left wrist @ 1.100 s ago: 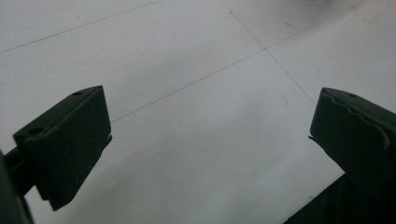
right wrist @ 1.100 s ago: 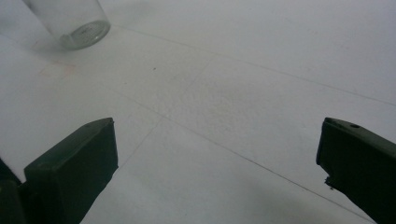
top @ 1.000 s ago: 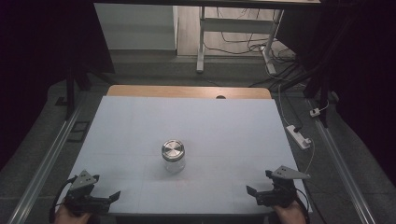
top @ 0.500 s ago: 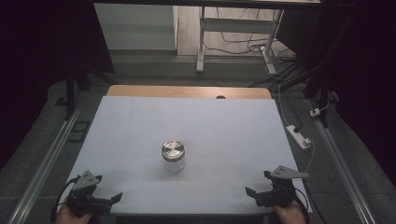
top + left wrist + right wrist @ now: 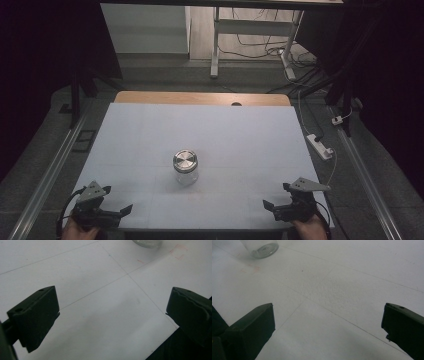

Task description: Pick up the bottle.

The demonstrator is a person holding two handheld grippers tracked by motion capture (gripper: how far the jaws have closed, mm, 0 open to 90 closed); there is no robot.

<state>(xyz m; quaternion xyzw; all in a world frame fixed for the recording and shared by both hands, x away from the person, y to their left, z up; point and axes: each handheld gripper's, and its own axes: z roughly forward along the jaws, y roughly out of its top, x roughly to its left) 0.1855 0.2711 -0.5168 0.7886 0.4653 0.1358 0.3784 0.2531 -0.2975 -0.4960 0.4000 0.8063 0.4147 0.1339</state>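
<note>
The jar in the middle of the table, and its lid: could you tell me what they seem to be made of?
The jar looks like clear glass, or possibly clear plastic: the white table shows through its wall, and its base looks transparent in the right gripper view. The lid looks like metal with a brushed silver finish, with faint concentric rings and a dull sheen on top.

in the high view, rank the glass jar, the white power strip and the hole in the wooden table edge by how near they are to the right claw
Measured from the right claw, open at the table's near right corner:
1. White power strip, on the floor just off the table's right edge.
2. Glass jar, at the table's middle, to the claw's left.
3. Hole in the wooden table edge, at the far side.
</note>
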